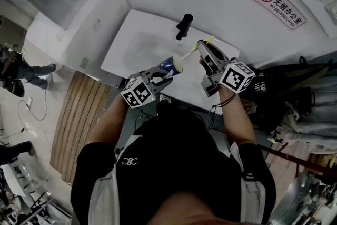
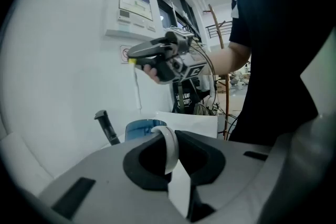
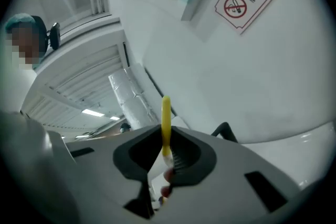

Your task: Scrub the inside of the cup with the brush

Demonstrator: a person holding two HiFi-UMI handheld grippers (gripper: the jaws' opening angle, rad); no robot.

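Note:
In the head view my left gripper [image 1: 158, 77] holds a blue cup [image 1: 170, 66] over the white basin [image 1: 131, 42]. In the left gripper view its jaws are shut on the cup's white handle [image 2: 169, 147], with the blue cup [image 2: 143, 127] just beyond them. My right gripper [image 1: 204, 50] is shut on a thin brush [image 1: 189, 52] with a yellow end. Seen from the left gripper, the right gripper [image 2: 137, 60] hangs above the cup, and the brush's white stem [image 2: 137, 89] points down, ending a little above the rim. The yellow handle [image 3: 166, 123] stands between the right jaws.
A black faucet [image 1: 184, 26] stands at the back of the basin, just beyond the cup, and shows as a faucet [image 2: 106, 126] left of the cup. A no-smoking sign [image 1: 277, 5] hangs on the white wall. Cables and dark gear [image 1: 295, 97] lie to the right.

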